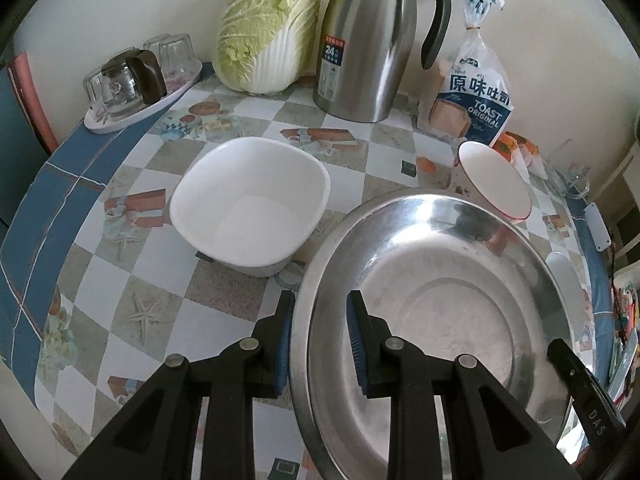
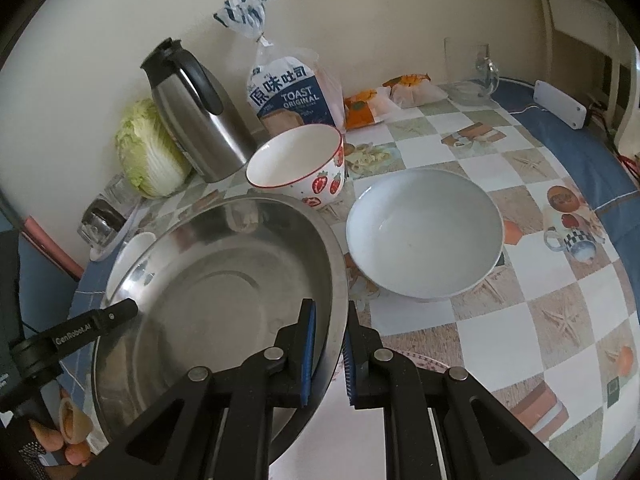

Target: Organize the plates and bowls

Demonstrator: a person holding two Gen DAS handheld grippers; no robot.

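Right gripper [image 2: 329,354] jaws straddle steel basin [image 2: 208,280] rim; strawberry bowl [image 2: 298,170], white bowl [image 2: 424,232] beyond.

Black plastic grippers [image 1: 320,312] [image 2: 329,322] — blue ribbed pads [image 1: 355,340], silver pivot pins, white lettering.

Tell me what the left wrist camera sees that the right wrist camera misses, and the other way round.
Only the left wrist view shows the square white bowl's whole shape; the right sees just a sliver of it.

Only the right wrist view shows the round white bowl fully, plus the strawberry bowl's pattern and the glass mug.

Both show the steel basin, each gripper, left gripper and right gripper, straddling its rim, the thermos, cabbage and toast bag.
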